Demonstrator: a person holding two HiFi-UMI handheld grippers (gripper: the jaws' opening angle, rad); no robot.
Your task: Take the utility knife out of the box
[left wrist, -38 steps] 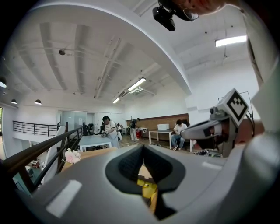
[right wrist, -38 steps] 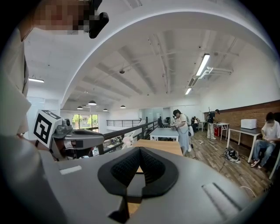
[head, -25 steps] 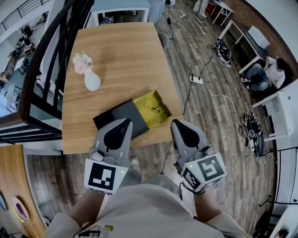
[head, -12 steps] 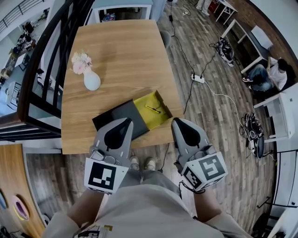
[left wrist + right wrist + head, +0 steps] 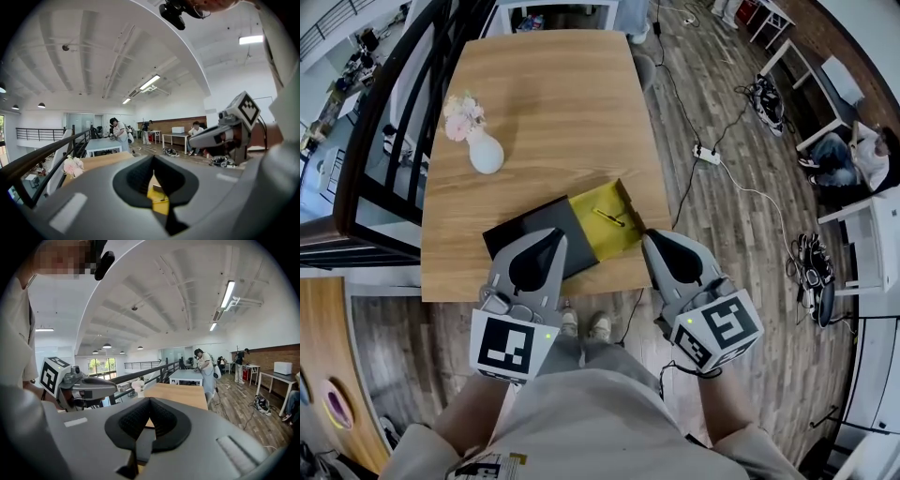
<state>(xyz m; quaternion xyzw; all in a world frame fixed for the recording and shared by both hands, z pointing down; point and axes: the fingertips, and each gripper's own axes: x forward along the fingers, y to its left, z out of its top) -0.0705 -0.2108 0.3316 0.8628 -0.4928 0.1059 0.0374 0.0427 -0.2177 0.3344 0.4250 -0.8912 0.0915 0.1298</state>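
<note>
Across the upper middle of the head view stretches the wooden table (image 5: 544, 103). Below it, at the table's lower edge, the left gripper (image 5: 551, 241) sits lower left and the right gripper (image 5: 650, 241) lower right, each with its jaws pressed together on nothing. Between their tips lies the box: a black sleeve (image 5: 530, 225) with its yellow tray (image 5: 595, 239) slid out toward the right. A white vase (image 5: 486, 155) of pink flowers stands upper left. The utility knife (image 5: 607, 218) lies in the tray, apart from both grippers.

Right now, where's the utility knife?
In the head view, the utility knife lies in the yellow tray at the table's near right edge, beside the black sleeve.
</note>
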